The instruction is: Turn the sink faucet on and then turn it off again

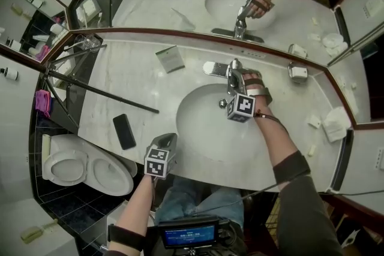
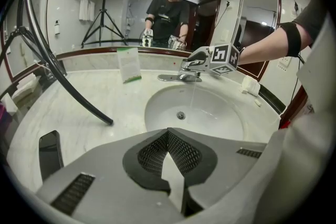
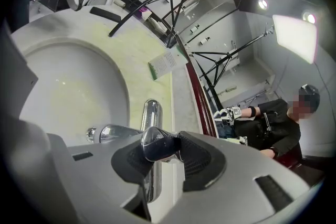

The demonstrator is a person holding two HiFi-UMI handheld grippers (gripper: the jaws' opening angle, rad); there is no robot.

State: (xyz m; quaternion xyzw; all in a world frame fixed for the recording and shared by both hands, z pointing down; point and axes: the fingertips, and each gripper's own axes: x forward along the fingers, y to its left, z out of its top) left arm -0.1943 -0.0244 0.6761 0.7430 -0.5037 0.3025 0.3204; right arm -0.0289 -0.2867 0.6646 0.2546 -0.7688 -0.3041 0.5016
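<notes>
While right claw (image 3: 164, 150) clamps faucet handle (image 3: 153, 142) | spout (image 3: 113, 134) partly hidden

**Sink counter from my station**

I see the faucet (image 1: 235, 66) behind the sink (image 1: 198, 123), with my right gripper (image 1: 234, 82) closed on it. My left gripper (image 1: 170, 139) is over the sink's near-left rim. Left of the sink, on the counter (image 1: 144, 78), lie a phone (image 1: 124, 131) and, further back, a card (image 1: 170, 59). The toilet (image 1: 90, 169) sits beyond the counter's left end.

Card (image 1: 170, 59) print illegible; screen (image 1: 188, 235) perhaps text.
</notes>
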